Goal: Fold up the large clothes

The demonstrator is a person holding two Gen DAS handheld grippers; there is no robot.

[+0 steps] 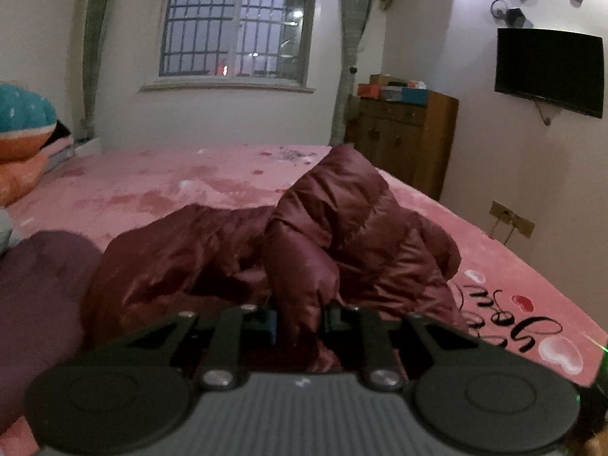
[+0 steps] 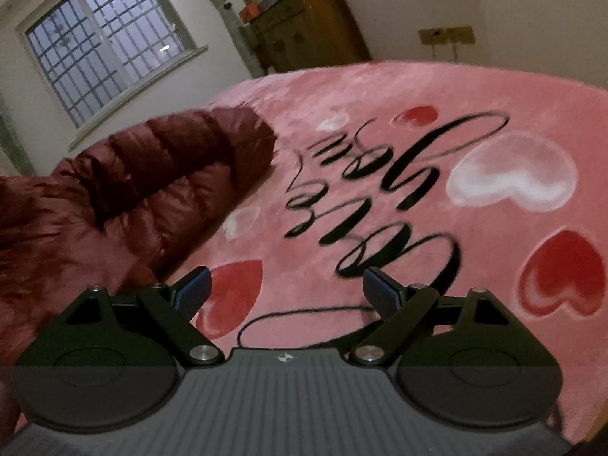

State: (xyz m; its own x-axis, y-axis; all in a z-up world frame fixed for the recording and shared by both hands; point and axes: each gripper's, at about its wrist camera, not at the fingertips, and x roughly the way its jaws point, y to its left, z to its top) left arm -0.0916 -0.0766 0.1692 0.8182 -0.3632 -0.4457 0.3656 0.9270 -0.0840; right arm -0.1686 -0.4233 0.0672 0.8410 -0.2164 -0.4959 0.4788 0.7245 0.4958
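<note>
Maroon puffer jacket [image 1: 304, 235] lies crumpled on the bed [image 1: 152, 186], nothing folded yet (barely begun): my left gripper [image 1: 300, 321] jaws pinch a fabric fold, right gripper [image 2: 287, 290] jaws spread, empty.

Pink plush blanket [image 1: 159, 190] covers the bed, printed with black script [image 2: 399, 197] and red and white hearts. Barred window [image 1: 237, 22] on the far wall, dusk outside. Wooden cabinet [image 1: 402, 140] in the corner, boxes [image 1: 395, 89] stacked on top. Dark television [image 1: 549, 70] mounted on the right wall. Stuffed toy [image 1: 22, 140] at the bed's left edge.
</note>
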